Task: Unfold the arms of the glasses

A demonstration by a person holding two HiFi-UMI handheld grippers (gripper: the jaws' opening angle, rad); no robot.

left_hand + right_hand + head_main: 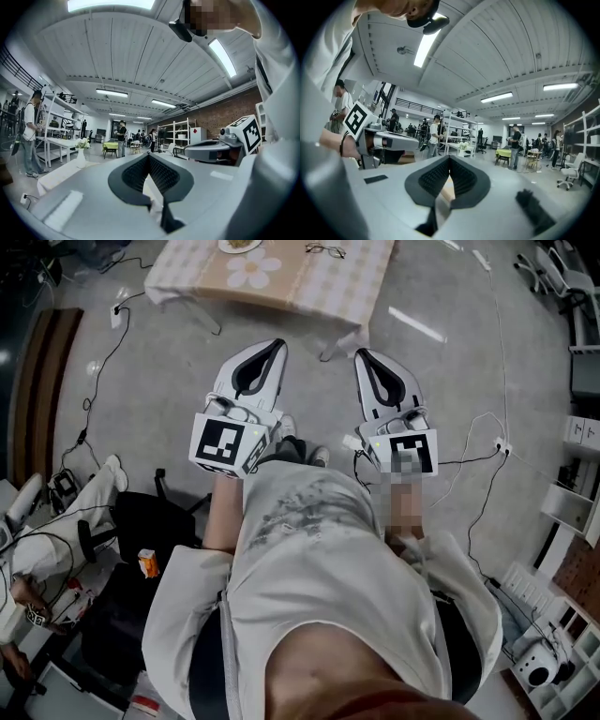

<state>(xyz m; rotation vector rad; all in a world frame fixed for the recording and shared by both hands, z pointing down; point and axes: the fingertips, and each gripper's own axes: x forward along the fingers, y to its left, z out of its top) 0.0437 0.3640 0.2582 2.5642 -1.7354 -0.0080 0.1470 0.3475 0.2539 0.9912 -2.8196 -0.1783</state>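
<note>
The glasses [325, 250], dark and thin-framed, lie on the far table [309, 287], which has a checked cloth with a flower print. Both grippers are held level over the floor, short of the table's near edge. My left gripper [277, 345] is shut with nothing between its fingertips, which meet in the left gripper view [149, 155]. My right gripper [361, 354] is also shut and empty, its pads touching in the right gripper view [450, 158]. Neither gripper view shows the glasses.
A plate [240, 245] sits on the table left of the glasses. Cables [103, 362] trail over the grey floor. A dark chair [150, 521] stands at my left, white shelving [577, 493] at the right. People stand among far shelves and tables [110, 146].
</note>
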